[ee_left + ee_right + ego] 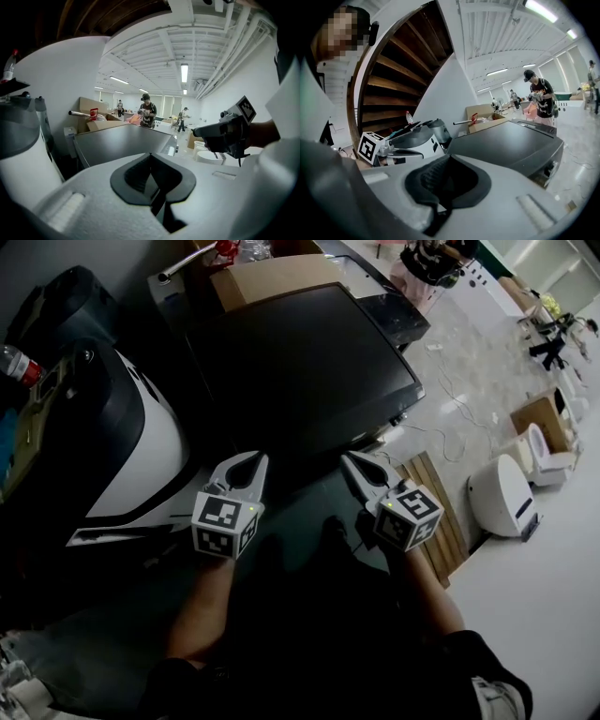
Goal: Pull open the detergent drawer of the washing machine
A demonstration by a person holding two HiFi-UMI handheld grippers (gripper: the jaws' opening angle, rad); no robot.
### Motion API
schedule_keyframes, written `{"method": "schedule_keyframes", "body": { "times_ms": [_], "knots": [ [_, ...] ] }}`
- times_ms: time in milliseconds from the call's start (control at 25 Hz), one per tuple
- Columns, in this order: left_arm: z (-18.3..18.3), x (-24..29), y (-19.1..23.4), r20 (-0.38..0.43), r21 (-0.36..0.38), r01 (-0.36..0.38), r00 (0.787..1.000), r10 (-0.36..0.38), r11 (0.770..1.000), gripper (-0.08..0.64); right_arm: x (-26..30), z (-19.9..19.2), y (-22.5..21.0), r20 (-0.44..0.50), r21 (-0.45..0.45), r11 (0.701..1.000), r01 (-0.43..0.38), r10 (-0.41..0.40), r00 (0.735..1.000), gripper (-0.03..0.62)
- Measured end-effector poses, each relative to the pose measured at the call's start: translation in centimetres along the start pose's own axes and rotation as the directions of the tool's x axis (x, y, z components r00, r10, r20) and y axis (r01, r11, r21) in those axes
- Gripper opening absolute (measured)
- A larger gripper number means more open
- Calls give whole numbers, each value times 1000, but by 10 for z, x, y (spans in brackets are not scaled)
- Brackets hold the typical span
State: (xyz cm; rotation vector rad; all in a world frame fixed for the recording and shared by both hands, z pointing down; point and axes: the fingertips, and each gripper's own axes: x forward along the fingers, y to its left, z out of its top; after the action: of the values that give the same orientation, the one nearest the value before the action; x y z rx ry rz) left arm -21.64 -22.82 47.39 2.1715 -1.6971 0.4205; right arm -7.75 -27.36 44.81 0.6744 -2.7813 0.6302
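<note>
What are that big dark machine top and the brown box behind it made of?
The machine top looks like painted metal or plastic, I cannot tell which: smooth dark grey with a soft sheen. The box looks like cardboard: flat, matte tan faces.

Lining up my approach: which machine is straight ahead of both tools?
The flat dark-topped machine, not the rounded white-and-black one at left.

No readable text, brand or number is found. Only black-and-white square code patterns are carried on the cubes of the left gripper (251, 463) and the right gripper (354, 463). Print on the red label of the bottle (19, 365) is too small to be read.
</note>
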Motion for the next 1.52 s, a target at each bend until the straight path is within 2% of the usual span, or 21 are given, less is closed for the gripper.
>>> {"method": "schedule_keyframes", "body": {
  "times_ms": [160,360,520,680,880,1040,1200,1280,1520],
  "knots": [
    [7,25,-23,-4,-63,-67,998,67,996,11,0,10,-33,-36,-13,994,-112,112,993,3],
    [8,49,-58,-35,-64,-164,986,162,984,11,-8,10,-70,-89,-16,971,-240,238,967,3],
    [4,50,-79,-68,-83,-221,974,216,972,11,-15,7,-79,-136,-21,946,-323,318,938,3],
    [-8,44,-89,-112,-88,-244,966,233,966,11,-19,8,-74,-148,-19,929,-370,364,920,3],
    [-27,29,-88,-148,-62,-226,965,215,972,12,-14,0,-52,-166,-22,926,-376,367,915,3],
    [-42,15,-82,-167,-11,-208,965,204,978,14,-13,-6,-24,-174,-39,924,-379,367,914,3],
    [-56,5,-83,-182,25,-153,971,155,988,17,-22,-18,2,-179,-55,927,-371,357,917,3],
    [-59,4,-81,-202,56,-127,970,136,990,93,-25,-24,7,-180,-51,932,-359,345,921,3],
    [-78,20,-76,-281,136,-63,954,99,989,117,-25,-39,-1,-200,-22,943,-331,320,926,3]
  ]
}}
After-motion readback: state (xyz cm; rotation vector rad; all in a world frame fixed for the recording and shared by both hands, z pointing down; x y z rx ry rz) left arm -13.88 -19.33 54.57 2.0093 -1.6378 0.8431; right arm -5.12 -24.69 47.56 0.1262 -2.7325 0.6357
